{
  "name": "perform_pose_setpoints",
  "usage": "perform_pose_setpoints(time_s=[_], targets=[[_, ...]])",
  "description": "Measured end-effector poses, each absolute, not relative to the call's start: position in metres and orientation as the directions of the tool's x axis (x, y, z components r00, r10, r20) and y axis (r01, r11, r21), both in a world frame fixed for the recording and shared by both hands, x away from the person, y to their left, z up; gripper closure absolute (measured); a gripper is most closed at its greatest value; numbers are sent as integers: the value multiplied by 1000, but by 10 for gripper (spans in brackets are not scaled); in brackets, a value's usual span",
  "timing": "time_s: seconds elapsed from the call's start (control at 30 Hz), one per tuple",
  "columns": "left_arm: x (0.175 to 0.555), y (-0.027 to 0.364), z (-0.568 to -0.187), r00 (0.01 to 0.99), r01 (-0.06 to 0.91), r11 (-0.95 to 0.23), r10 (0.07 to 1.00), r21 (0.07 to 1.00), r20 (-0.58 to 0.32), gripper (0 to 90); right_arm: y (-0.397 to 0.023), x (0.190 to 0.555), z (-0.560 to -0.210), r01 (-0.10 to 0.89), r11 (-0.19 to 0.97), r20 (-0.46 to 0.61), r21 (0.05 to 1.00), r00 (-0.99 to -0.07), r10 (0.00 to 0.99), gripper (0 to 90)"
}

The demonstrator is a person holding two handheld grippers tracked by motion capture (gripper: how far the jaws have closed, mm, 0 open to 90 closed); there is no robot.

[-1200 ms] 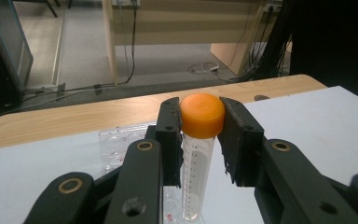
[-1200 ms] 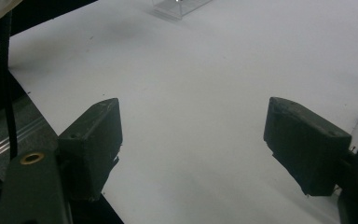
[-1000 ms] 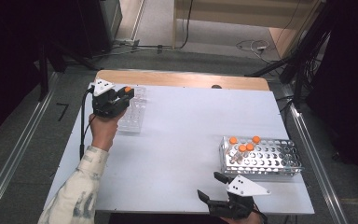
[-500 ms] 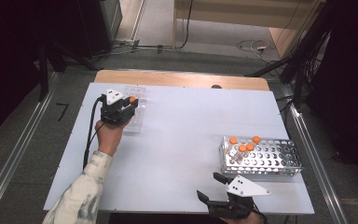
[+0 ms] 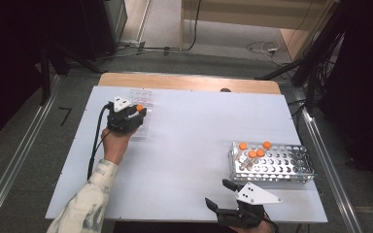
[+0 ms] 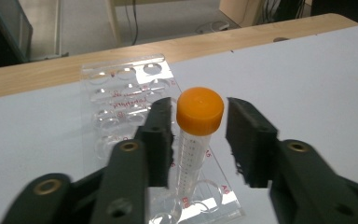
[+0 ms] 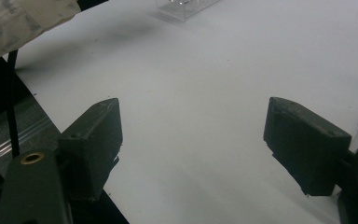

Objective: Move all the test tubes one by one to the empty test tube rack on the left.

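A clear tube with an orange cap (image 6: 200, 105) stands upright in a hole of the clear plastic rack (image 6: 121, 88) at the table's far left. My left gripper (image 6: 199, 140) sits around the tube; its jaws have just been opening, with a gap on each side of the cap, so the pads are off it. In the high view the left gripper (image 5: 136, 112) hovers over the clear rack (image 5: 143, 94), with the orange cap (image 5: 139, 107) at its tip. My right gripper (image 5: 217, 192) rests at the table's front edge, open with nothing between its jaws (image 7: 191, 135).
A metal wire rack (image 5: 277, 167) stands at the right with several orange-capped tubes (image 5: 252, 150) in its left end. A wooden strip (image 5: 189, 82) runs along the white table's far edge. The left gripper's cable (image 5: 96, 141) trails beside the forearm.
The left gripper has shifted slightly right and sunk onto the clear rack, and its jaws have parted from the tube. The right gripper has not moved.
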State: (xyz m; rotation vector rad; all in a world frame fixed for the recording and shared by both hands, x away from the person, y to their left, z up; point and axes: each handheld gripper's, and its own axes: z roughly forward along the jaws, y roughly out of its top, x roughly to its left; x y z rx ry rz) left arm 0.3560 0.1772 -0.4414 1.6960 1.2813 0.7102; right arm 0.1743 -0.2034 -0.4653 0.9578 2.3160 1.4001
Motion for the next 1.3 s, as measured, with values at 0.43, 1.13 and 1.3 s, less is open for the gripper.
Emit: perform_pose_setpoints(time_s=[0.43,1.13,1.3], targets=[[315,191,-439,292,457,11,943,890,-161,206,-216,177,-460,388,292,79,874,-707,703,182],[266,216,-440,288,427,62,936,902,-201,158,-266,183,-446,372,216,42,903,-577,816,199],[265,215,-440,290,424,60,936,904,-198,157,-284,187,-445,378,183,49,908,-529,847,203]])
